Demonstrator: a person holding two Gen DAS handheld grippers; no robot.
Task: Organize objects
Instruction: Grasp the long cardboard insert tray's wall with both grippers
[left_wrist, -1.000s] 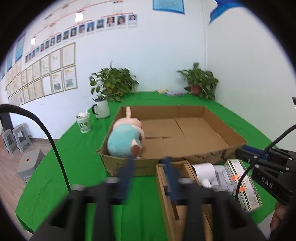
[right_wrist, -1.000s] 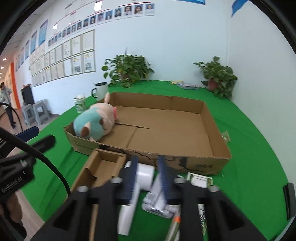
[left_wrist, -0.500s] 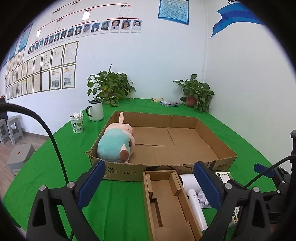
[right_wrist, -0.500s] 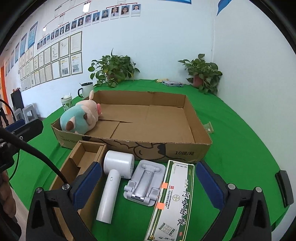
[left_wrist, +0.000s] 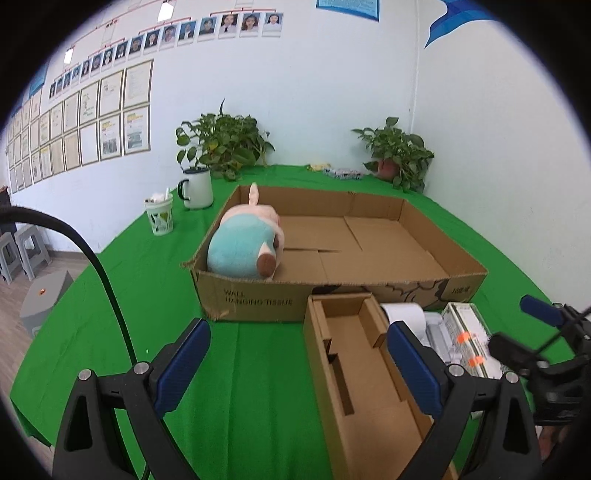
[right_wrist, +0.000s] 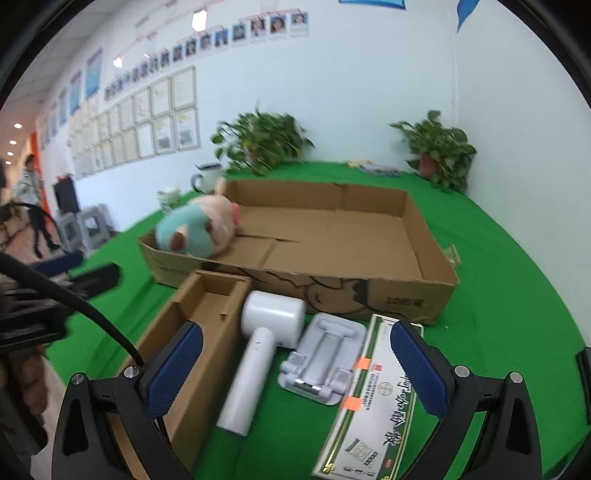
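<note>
A wide, shallow cardboard box (left_wrist: 255, 299) (right_wrist: 410, 301) lies on the green table, with a teal and pink plush pig (left_wrist: 242, 243) (right_wrist: 195, 229) in its left corner. In front of it stand a narrow open carton (left_wrist: 365, 373) (right_wrist: 207, 321), a white hair dryer (right_wrist: 258, 350), a grey folding stand (right_wrist: 321, 358) and a green-edged flat packet (right_wrist: 376, 410). My left gripper (left_wrist: 299, 365) is open, its jaws wide over the carton's left wall. My right gripper (right_wrist: 295, 365) is open above the dryer and stand, holding nothing.
A white mug (left_wrist: 195, 188) and a small green cup (left_wrist: 159, 218) stand left of the big box. Two potted plants (left_wrist: 225, 144) (left_wrist: 399, 155) sit by the back wall. Stools (left_wrist: 22, 251) and a person (right_wrist: 31, 206) are off the table's left.
Both grippers went from shut to wide open. The right view has shifted so the dryer and stand now lie between its fingers; the left gripper sank slightly.
</note>
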